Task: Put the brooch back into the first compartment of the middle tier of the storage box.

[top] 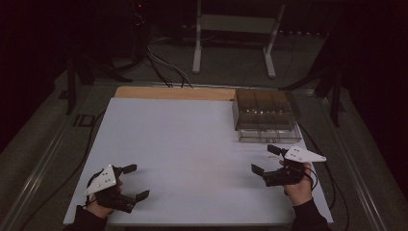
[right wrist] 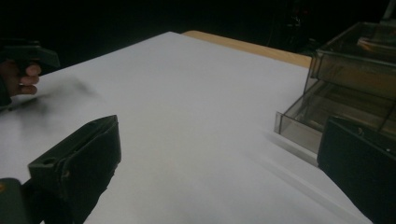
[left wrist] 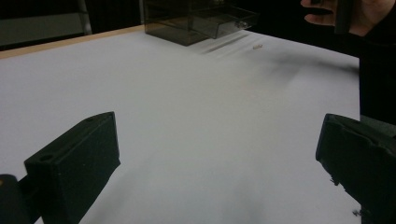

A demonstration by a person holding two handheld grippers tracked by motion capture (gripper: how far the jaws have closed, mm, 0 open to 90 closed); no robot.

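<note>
A smoky clear plastic drawer box (top: 263, 108) stands at the back right of the white sheet (top: 192, 154), and its bottom drawer (top: 269, 135) is pulled out toward me. My right gripper (top: 265, 159) hovers just in front of that drawer, open and holding nothing. My left gripper (top: 136, 181) is near the front left corner of the sheet, also open and holding nothing. The right gripper view has the open drawer (right wrist: 322, 109) close behind its right jaw. In the left gripper view the box (left wrist: 196, 21) is far off, with a tiny tan speck (left wrist: 256, 46) lying on the sheet before it.
A strip of wooden tabletop (top: 173, 92) shows behind the sheet. Beyond the table are a white metal stand (top: 235, 29) and floor cables (top: 163, 70) in the dark. The middle of the sheet is bare.
</note>
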